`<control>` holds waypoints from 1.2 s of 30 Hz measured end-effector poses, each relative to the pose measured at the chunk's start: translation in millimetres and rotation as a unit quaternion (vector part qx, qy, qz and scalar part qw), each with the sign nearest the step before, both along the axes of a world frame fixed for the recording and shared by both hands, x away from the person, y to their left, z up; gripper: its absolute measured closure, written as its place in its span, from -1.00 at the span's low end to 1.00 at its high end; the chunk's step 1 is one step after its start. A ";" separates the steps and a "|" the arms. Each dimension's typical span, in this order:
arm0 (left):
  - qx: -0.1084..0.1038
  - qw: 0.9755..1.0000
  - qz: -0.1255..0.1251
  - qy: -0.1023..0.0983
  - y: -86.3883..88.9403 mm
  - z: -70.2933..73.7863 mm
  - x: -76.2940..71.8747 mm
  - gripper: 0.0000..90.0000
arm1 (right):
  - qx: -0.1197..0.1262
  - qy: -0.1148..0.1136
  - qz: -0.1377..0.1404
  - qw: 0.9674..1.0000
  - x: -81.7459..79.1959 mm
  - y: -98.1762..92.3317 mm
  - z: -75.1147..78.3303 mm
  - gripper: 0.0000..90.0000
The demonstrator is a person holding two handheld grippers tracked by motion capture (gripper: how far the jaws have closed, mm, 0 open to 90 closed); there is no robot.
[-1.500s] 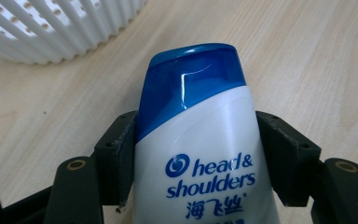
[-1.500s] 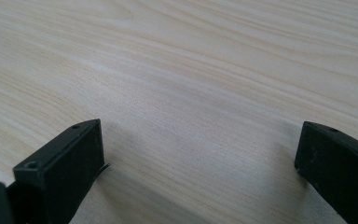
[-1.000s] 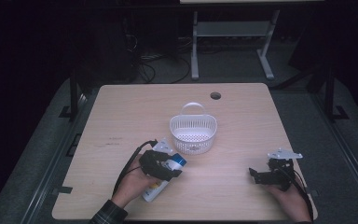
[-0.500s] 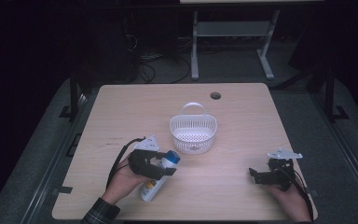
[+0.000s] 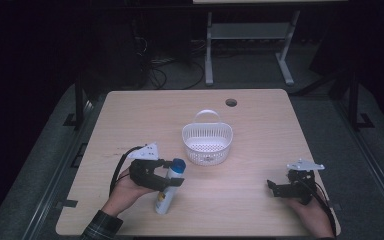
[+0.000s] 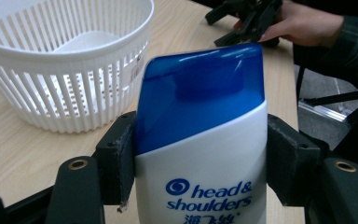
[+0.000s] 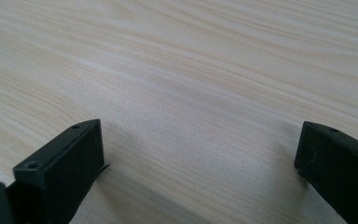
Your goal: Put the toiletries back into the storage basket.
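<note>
On the near left part of the table [image 5: 260, 115], your left gripper [image 5: 172, 175] is clenched on the shampoo bottle [image 5: 170, 187], its pads pressing the bottle's two sides just below the blue cap. The bottle leans cap-up toward the basket [image 5: 207, 142], its base low by the wood, whether touching I cannot tell. So the pickup looks done. What seems left is the carry over the rim and the drop inside, since the basket holds nothing yet.

Your right gripper [image 5: 275, 187] rests near the right edge, jaws spread wide with only bare wood between them.

The bottle is smooth, glossy plastic, white in the body with a rounded translucent blue top. The basket is white slotted plastic, oval, with a thin arched handle. The tabletop is pale wood grain, matte and flat.
</note>
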State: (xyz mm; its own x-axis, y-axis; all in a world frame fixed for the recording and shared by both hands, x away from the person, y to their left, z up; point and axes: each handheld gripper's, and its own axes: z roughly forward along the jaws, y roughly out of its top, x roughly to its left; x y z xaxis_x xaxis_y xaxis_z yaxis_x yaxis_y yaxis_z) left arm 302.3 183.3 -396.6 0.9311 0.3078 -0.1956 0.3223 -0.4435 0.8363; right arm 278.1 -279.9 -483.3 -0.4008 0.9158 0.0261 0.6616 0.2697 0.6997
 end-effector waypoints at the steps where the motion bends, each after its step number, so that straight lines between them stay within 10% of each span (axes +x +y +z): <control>1: -0.003 1.000 -0.002 -0.002 1.0 0.9 -0.4 -0.22 | 0.000 0.000 0.000 1.000 0.0 0.0 0.0 -0.98; 36: -0.027 0.998 -0.005 -0.057 7.2 31.7 -3.5 -0.21 | 0.000 0.000 0.000 1.000 0.0 0.0 0.0 -0.98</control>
